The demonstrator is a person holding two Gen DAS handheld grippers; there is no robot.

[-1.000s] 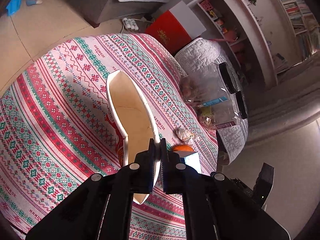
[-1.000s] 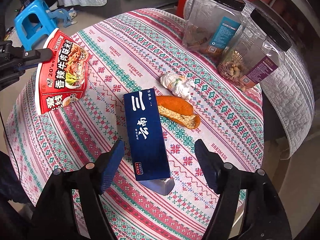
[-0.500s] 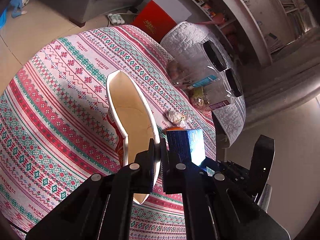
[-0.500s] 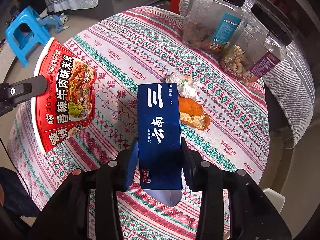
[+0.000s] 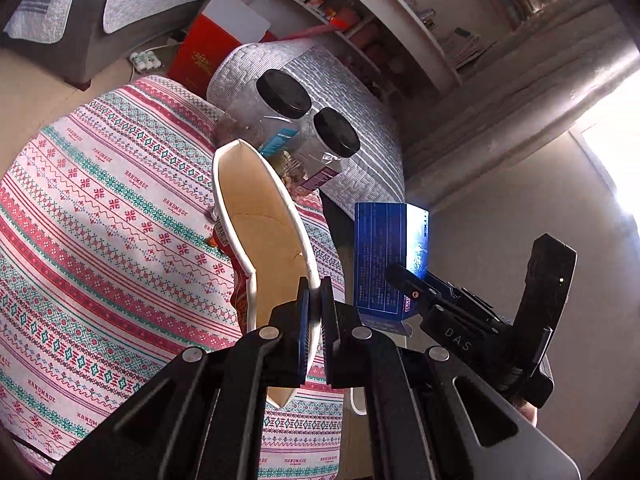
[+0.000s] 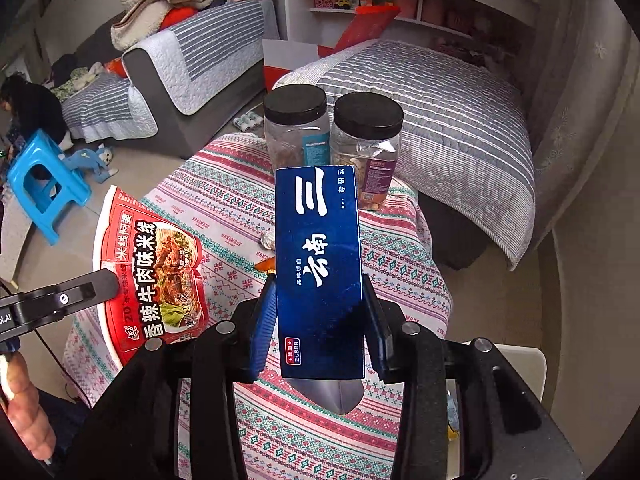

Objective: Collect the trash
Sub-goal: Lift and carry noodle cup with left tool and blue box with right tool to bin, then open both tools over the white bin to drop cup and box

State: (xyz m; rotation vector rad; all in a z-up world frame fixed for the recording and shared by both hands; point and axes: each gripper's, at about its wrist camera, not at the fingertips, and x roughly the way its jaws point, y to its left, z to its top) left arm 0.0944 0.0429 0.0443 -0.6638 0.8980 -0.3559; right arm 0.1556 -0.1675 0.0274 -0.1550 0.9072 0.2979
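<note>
My left gripper [image 5: 316, 300] is shut on the rim of an empty red noodle bowl [image 5: 260, 240] and holds it tilted above the table; the bowl's printed side shows in the right wrist view [image 6: 154, 276]. My right gripper [image 6: 320, 316] is shut on a dark blue carton [image 6: 320, 264] with white characters, lifted off the table; the carton also shows in the left wrist view [image 5: 384, 256]. On the patterned tablecloth [image 6: 224, 208], an orange food scrap [image 6: 265, 266] and a crumpled white wrapper [image 6: 268, 239] peek out beside the carton.
Two clear jars with black lids [image 6: 296, 128] [image 6: 368, 136] stand at the table's far edge. A white bin rim [image 6: 524, 364] sits low on the right. A grey quilted bed [image 6: 432, 92], a sofa [image 6: 192, 64] and a blue stool [image 6: 40, 184] surround the table.
My right gripper closed on the blue carton and lifted it off the table toward the right edge. My left gripper kept hold of the bowl and swung with it toward the jars.
</note>
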